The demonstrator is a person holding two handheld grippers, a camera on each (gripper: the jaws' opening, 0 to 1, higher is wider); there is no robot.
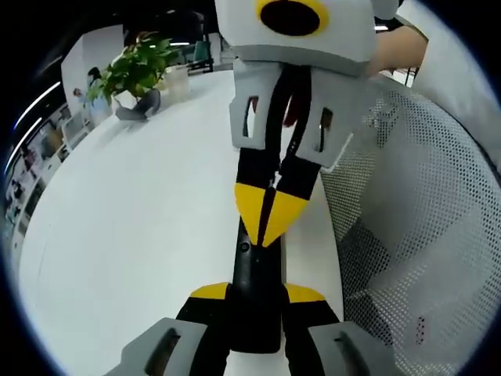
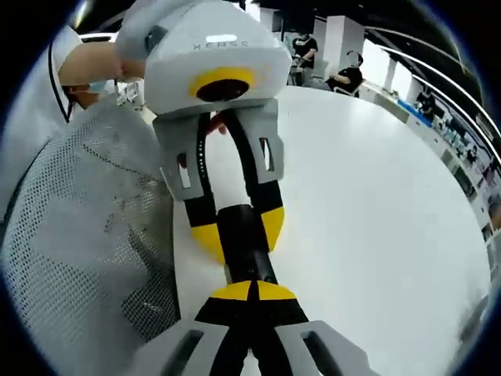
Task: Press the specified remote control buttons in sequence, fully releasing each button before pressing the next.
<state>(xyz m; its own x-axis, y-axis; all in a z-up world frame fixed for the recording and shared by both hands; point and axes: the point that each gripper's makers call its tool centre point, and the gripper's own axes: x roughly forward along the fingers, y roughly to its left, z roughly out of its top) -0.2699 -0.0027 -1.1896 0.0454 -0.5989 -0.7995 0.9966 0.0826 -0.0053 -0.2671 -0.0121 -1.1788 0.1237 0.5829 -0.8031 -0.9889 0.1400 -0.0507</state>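
Note:
A slim black remote control (image 1: 255, 270) is held over the white table (image 1: 133, 227), lengthwise between the two grippers. My left gripper (image 1: 257, 294) is shut on its near end, one yellow-tipped jaw on each side. In the right gripper view the same left gripper (image 2: 239, 227) comes down from above and clamps the remote (image 2: 244, 244). My right gripper (image 2: 252, 291) has its jaws shut together, and their joined yellow tips touch the remote's upper face. In the left gripper view the right gripper (image 1: 266, 225) points its closed tip down onto the remote. The buttons are hidden.
A white mesh chair back (image 1: 423, 227) stands close along the table's edge, also visible as the mesh chair back (image 2: 78, 235). A potted plant (image 1: 137, 69) sits at the table's far end. People (image 2: 348, 76) sit in the background beyond the table (image 2: 376, 204).

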